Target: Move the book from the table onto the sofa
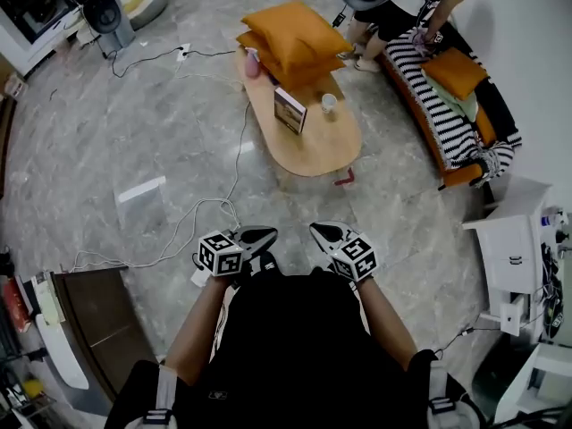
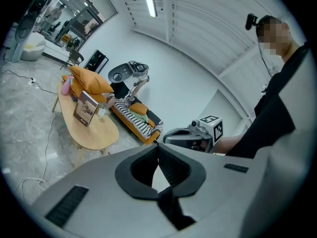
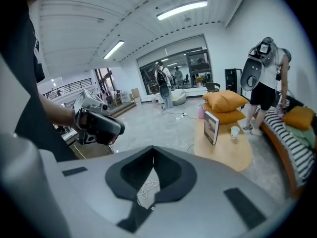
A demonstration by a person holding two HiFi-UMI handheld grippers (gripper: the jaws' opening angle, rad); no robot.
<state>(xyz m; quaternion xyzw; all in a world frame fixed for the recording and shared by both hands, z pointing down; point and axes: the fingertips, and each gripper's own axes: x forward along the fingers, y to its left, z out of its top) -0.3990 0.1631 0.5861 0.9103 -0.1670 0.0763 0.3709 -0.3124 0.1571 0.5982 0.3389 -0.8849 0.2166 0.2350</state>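
The book [image 1: 290,110] stands upright on the oval wooden table [image 1: 315,150], far ahead of me; it also shows in the left gripper view [image 2: 85,108] and the right gripper view [image 3: 212,127]. The striped sofa [image 1: 444,121] with an orange cushion [image 1: 456,70] runs along the right wall. My left gripper [image 1: 260,235] and right gripper [image 1: 323,232] are held side by side close to my body, well short of the table. Both are shut with nothing between the jaws, as the left gripper [image 2: 158,148] and right gripper [image 3: 152,150] show in their own views.
Orange cushions [image 1: 291,37], a white cup [image 1: 329,103] and a pink bottle [image 1: 252,61] share the table. A person [image 1: 393,7] bends over the sofa's far end. White cables [image 1: 201,217] trail across the marble floor. A red object [image 1: 345,178] lies below the table. White cabinet [image 1: 509,248] at right.
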